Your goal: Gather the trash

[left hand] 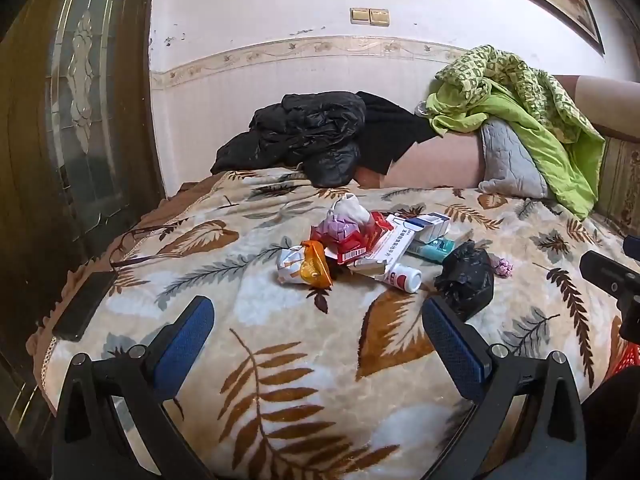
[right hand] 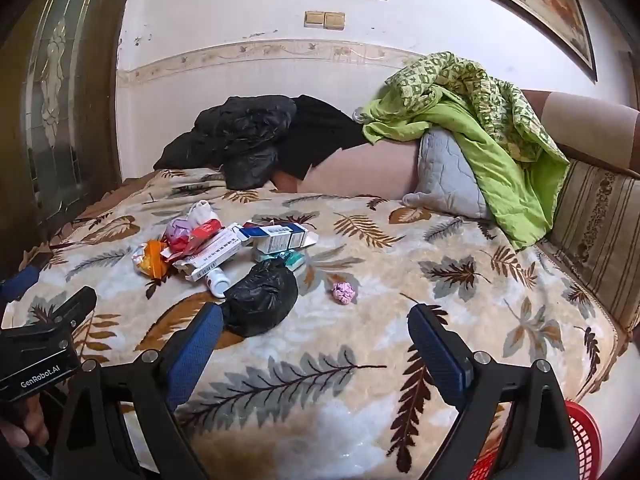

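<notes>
A heap of trash [left hand: 360, 240] lies on the leaf-patterned blanket [left hand: 304, 380]: red wrappers, an orange packet [left hand: 316, 266], white boxes [right hand: 276, 238], a white bottle [left hand: 404, 277] and a crumpled black bag [left hand: 466, 276] [right hand: 262, 296]. A pink paper wad [right hand: 344, 292] sits apart to the right. My left gripper [left hand: 318, 320] hovers open short of the heap, nothing between its blue pads. My right gripper [right hand: 316, 328] is open too, its left pad [right hand: 200, 340] close to the black bag, the pink wad ahead of it.
Black clothes [left hand: 312, 136], a grey cushion [right hand: 448, 176] and a green quilt [right hand: 492, 120] pile up at the back. A dark phone [left hand: 84, 304] and a cable lie at the blanket's left edge. A red basket [right hand: 580, 440] stands at the lower right. A dark door [left hand: 72, 120] is on the left.
</notes>
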### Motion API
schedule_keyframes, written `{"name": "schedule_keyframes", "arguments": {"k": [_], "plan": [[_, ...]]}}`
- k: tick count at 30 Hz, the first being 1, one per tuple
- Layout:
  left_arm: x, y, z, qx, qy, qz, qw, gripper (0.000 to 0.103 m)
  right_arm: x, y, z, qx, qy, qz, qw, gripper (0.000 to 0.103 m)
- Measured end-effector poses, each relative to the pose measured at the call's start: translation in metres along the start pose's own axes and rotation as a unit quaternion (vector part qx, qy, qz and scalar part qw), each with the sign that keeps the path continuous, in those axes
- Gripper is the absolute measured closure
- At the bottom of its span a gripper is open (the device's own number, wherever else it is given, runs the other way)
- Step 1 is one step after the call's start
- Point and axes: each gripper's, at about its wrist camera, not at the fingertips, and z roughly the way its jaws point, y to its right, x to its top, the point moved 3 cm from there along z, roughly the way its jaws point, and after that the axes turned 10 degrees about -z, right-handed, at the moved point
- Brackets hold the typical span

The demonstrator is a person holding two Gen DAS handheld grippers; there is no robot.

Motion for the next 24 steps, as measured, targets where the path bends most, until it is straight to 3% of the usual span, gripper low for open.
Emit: {"name": "schedule_keyframes", "arguments": {"k": [24], "plan": [[-0.009, 0.006, 0.008, 0.001, -0.004, 0.010, 0.9999, 0.000, 0.000, 0.008, 0.001, -0.004, -0.012, 0.016, 1.000, 0.007]]}}
